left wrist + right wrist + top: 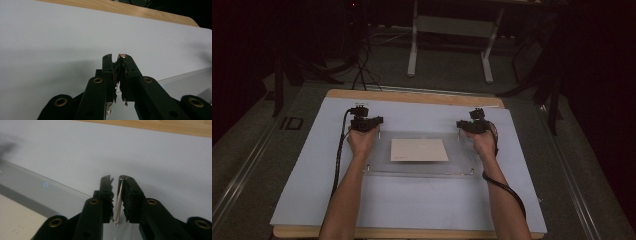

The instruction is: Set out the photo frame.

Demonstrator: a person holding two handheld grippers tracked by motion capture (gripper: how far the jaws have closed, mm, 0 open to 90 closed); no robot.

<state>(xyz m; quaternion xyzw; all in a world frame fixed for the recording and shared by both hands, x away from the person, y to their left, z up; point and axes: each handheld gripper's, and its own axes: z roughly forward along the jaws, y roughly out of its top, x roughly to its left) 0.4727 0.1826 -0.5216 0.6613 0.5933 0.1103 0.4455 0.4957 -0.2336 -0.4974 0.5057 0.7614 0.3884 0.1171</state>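
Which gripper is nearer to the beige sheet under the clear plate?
Left, slightly. The left gripper sits at the clear plate's far left corner, closer to the beige sheet; the right gripper sits farther off.

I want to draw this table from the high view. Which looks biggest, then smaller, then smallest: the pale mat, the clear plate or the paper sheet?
From largest to smallest in the high view:
1. pale mat, covering most of the tabletop
2. clear plate, lying on the mat
3. paper sheet, lying within the plate's outline
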